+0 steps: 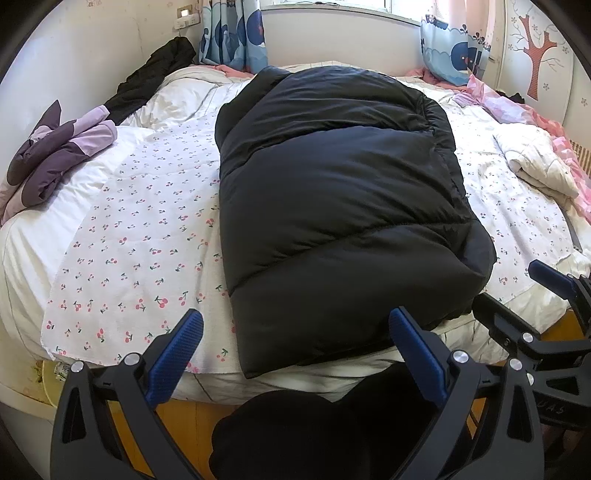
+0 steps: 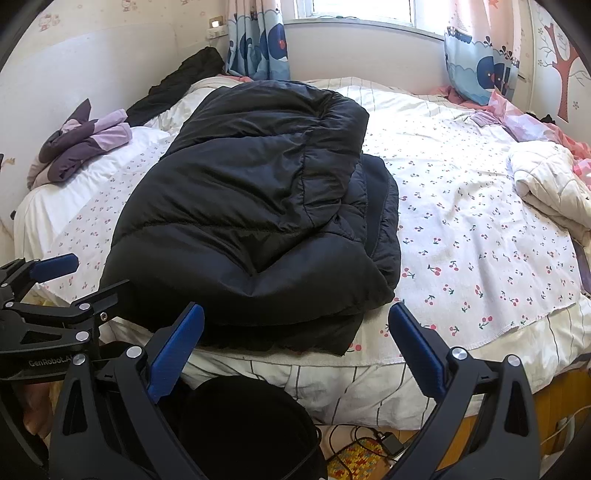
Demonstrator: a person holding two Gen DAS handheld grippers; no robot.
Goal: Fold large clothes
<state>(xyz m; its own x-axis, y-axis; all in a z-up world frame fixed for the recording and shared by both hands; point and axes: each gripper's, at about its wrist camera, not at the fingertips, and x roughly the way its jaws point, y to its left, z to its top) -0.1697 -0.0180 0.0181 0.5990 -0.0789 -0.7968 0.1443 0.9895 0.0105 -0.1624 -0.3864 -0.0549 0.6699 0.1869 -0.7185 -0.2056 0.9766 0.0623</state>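
Lying lengthwise away from both wide-open, empty grippers, the puffy black quilted jacket [image 1: 332, 206] has its near hem closest to the right gripper [image 2: 295, 354]; left gripper [image 1: 295, 354] alongside.

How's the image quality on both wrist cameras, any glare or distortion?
Left wrist: strong fisheye bending, dark corners, window blown out, black jacket sharp. Right wrist: same bending, bright window, sunlit cherry sheet, no blur.

black puffer jackets: 1 [image 1: 332, 206] | purple garments: 1 [image 1: 55, 162] | black garments by wall: 1 [image 1: 155, 77] | white quilted bundles: 1 [image 1: 535, 162] | curtains: 2 [image 1: 232, 33] | grippers: 2 [image 1: 295, 347] [image 2: 295, 347] | beds: 1 [image 1: 140, 229]
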